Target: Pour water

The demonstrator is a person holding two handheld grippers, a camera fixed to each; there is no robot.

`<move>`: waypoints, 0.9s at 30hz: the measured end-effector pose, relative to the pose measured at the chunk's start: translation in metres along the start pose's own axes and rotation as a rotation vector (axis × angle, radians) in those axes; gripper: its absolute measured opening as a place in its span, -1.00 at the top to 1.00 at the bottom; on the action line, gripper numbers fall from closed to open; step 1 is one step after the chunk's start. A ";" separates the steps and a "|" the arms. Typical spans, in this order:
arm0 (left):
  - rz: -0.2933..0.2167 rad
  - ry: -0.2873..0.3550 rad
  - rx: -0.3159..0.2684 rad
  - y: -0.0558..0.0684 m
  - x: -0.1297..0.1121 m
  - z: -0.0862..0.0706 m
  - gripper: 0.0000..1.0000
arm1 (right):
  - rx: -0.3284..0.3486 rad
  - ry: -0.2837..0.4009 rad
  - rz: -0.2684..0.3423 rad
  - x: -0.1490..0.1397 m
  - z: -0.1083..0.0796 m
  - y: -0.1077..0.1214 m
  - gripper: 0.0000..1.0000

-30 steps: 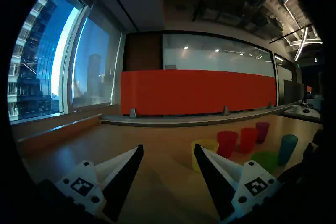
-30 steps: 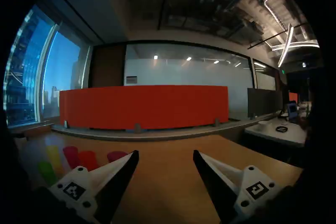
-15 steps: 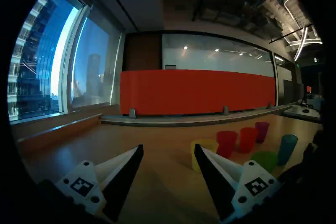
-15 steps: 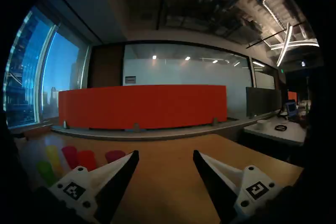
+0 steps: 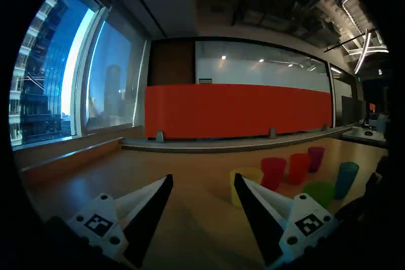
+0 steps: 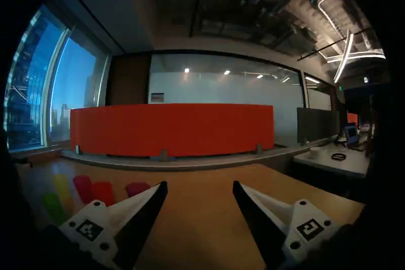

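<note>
A wooden tabletop runs to a long orange partition. Our left tool and right tool hover with jaws apart, empty; coloured plastic cups cluster ahead and right of the left tool.

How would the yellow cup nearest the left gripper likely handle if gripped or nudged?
The yellow cup looks like translucent plastic, so it is probably light and squeezable. It stands upright on the smooth wooden table, so a nudge would likely slide or tip it. Whether it holds water cannot be told.
</note>
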State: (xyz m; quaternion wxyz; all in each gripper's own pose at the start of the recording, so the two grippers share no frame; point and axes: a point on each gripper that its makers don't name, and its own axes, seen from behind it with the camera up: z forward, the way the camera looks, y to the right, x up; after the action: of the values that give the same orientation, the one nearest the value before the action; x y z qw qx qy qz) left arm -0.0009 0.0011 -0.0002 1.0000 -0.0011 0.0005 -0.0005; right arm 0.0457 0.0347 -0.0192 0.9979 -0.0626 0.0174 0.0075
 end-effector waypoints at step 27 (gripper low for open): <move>0.000 0.000 0.000 0.000 0.001 0.000 -0.80 | 0.099 -0.030 0.010 -0.041 0.018 -0.028 -0.99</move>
State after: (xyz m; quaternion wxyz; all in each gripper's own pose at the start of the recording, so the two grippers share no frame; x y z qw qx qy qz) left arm -0.0002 0.0012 -0.0007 1.0000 -0.0010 0.0004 -0.0006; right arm 0.0055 0.0082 0.0034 0.9998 -0.0129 0.0032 0.0126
